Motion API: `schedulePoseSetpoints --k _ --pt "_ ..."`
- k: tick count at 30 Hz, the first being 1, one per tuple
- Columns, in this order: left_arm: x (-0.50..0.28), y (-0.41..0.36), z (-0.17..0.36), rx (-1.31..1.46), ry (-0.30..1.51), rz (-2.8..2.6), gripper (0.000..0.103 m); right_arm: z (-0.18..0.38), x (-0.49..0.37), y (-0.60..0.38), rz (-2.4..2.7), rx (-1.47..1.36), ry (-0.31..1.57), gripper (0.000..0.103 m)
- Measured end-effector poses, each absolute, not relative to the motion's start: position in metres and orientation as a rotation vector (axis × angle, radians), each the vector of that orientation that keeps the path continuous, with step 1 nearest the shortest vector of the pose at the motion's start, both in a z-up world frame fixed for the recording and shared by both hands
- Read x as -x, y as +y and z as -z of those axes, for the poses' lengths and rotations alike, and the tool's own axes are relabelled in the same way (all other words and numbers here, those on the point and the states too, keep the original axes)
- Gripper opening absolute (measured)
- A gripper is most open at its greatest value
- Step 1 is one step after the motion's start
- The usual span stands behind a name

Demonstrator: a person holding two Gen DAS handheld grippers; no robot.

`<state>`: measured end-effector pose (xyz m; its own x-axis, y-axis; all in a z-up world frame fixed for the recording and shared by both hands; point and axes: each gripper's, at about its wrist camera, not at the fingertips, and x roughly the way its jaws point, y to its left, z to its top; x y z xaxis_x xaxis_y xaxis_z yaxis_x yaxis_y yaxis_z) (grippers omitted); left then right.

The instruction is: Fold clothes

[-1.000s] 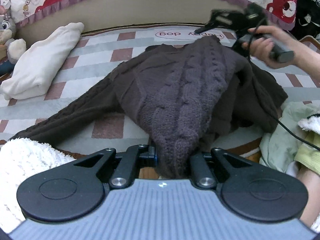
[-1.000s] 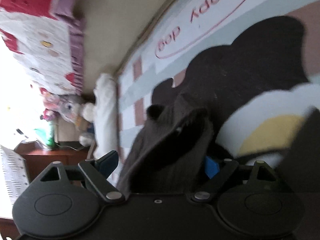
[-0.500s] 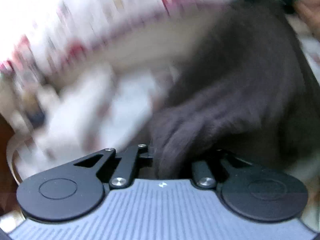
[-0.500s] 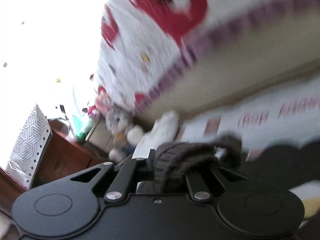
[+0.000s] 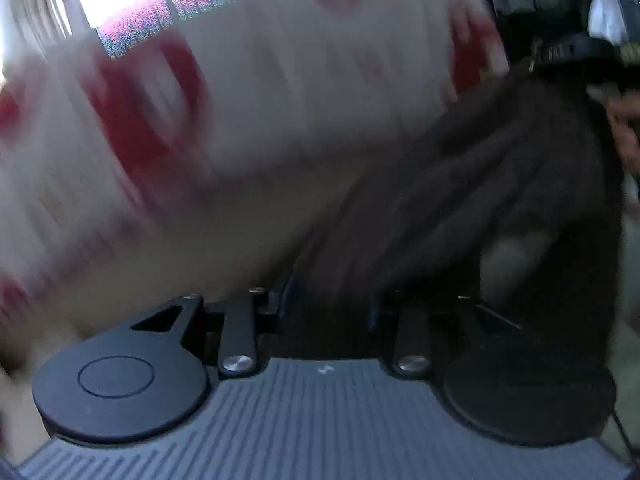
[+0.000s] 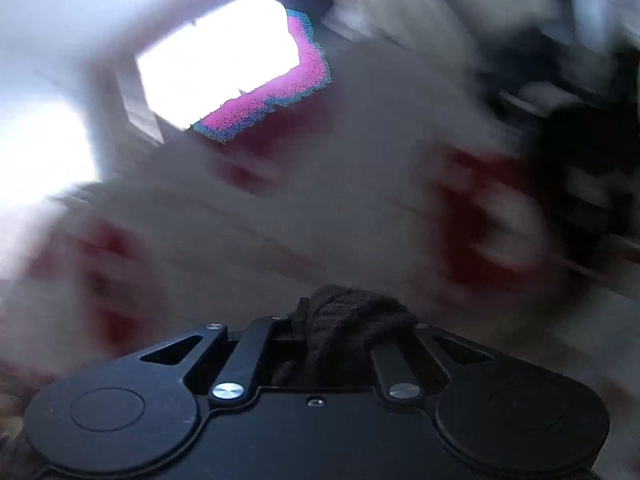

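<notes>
In the left wrist view, the left claw (image 5: 328, 304) has just been opening, though the dark knitted sweater (image 5: 460, 200) still fills its jaws; whether it grips is unclear through blur. In the right wrist view, the right claw (image 6: 348, 332) stays clenched on a bunched sweater edge (image 6: 352, 312), now lifted off the bed, seemingly for shaking out.

Count on inspection: 1 dark brown knitted sweater (image 5: 500, 184), 2 grippers, mine: left gripper (image 5: 328, 300) and right gripper (image 6: 352, 328). 1 white cloth with red figures (image 5: 280, 80) far behind. 1 hand (image 5: 624, 136), far right.
</notes>
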<state>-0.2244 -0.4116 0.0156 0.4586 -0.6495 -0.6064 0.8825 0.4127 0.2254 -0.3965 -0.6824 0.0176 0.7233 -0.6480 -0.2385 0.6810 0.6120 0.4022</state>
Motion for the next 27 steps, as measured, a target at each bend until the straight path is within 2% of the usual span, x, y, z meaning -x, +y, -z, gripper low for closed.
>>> schedulePoseSetpoints --k 3,4,6,10,11,12,14,18,23,27 --pt "0.227 -0.421 0.058 -0.574 0.758 1.028 0.034 0.055 0.410 -0.736 0.946 -0.734 0.278 0.008" --pt "0.229 -0.412 0.072 -0.568 0.793 1.009 0.034 0.064 0.412 -0.745 0.976 -0.752 0.345 0.008" --pt "0.229 -0.396 0.092 -0.570 0.829 0.964 0.034 0.071 0.413 -0.755 1.006 -0.720 0.439 0.008" --pt "0.223 -0.366 0.104 -0.612 0.789 0.859 0.034 0.059 0.402 -0.751 0.980 -0.640 0.460 0.008" --pt "0.221 -0.360 0.100 -0.604 0.751 0.839 0.038 0.059 0.397 -0.747 0.983 -0.624 0.466 0.008" --pt "0.219 -0.354 0.096 -0.596 0.712 0.820 0.048 0.058 0.393 -0.744 0.986 -0.609 0.473 0.008" --pt "0.211 -0.340 0.086 -0.551 0.642 0.781 0.060 0.061 0.388 -0.746 0.992 -0.586 0.489 0.008" --pt "0.186 -0.316 0.072 -0.441 0.609 0.738 0.073 0.066 0.396 -0.747 0.996 -0.619 0.490 0.008" --pt "0.145 -0.319 0.086 -0.321 0.746 0.743 0.075 0.070 0.402 -0.750 0.993 -0.669 0.476 0.008" --pt "0.125 -0.335 0.107 -0.277 0.864 0.800 0.081 0.072 0.401 -0.753 0.992 -0.695 0.485 0.008"
